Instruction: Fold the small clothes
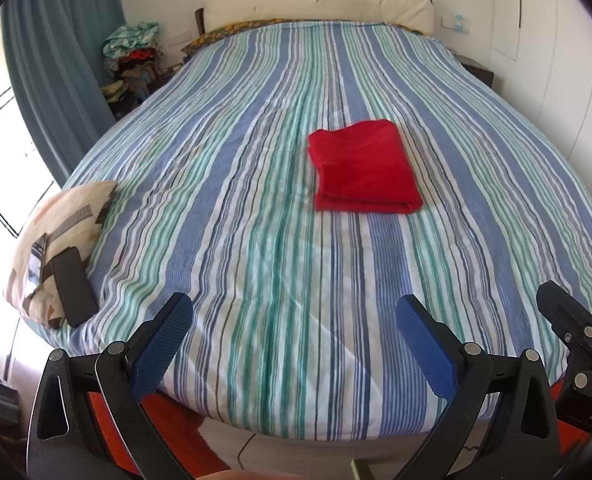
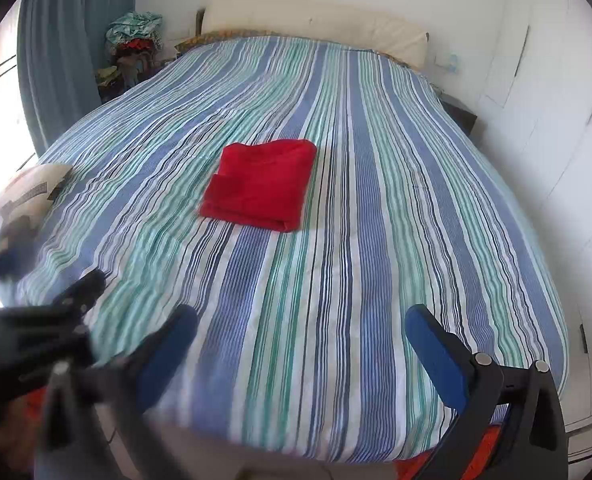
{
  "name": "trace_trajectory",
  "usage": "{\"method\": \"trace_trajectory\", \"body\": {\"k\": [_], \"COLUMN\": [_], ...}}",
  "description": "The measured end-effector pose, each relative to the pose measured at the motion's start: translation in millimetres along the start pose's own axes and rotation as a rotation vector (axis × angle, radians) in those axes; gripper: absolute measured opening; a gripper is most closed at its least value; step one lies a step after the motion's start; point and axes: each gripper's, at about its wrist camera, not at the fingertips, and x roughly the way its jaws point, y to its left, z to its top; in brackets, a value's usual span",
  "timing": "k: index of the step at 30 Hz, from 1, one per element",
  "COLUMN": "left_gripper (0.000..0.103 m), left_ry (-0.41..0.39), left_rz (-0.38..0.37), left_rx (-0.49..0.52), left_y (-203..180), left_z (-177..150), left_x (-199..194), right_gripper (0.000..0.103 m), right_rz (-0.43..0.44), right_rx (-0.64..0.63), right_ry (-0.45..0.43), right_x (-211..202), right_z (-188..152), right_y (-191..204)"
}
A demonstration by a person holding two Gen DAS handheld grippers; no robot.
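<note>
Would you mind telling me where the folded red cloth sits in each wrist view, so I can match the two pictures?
Left wrist: red cloth lies right of centre on the striped bedspread.
Right wrist: red cloth lies slightly left of centre on the bedspread.
Shared landmark: the cream headboard at the far end of the bed.

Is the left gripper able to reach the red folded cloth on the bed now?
Probably yes. The left gripper is open, and only bare striped bedspread lies between it and the red cloth. It must travel forward.

Striped bed, red folded garment, pillow
</note>
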Motion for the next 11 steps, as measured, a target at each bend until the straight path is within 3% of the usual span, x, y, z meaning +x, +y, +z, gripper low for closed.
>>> {"method": "trace_trajectory", "body": {"k": [11], "left_gripper": [0.102], "left_ry": [-0.032], "left_rz": [0.012], "left_rx": [0.006], "left_y": [-3.1], "left_z": [-0.1], "left_x": [-8.1], "right_gripper": [0.102], "right_rz": [-0.005], "right_rx": [0.002], "right_ry": [-0.004], "right_x": [-0.3], "right_z": [-0.6], "right_y": [-0.8]}}
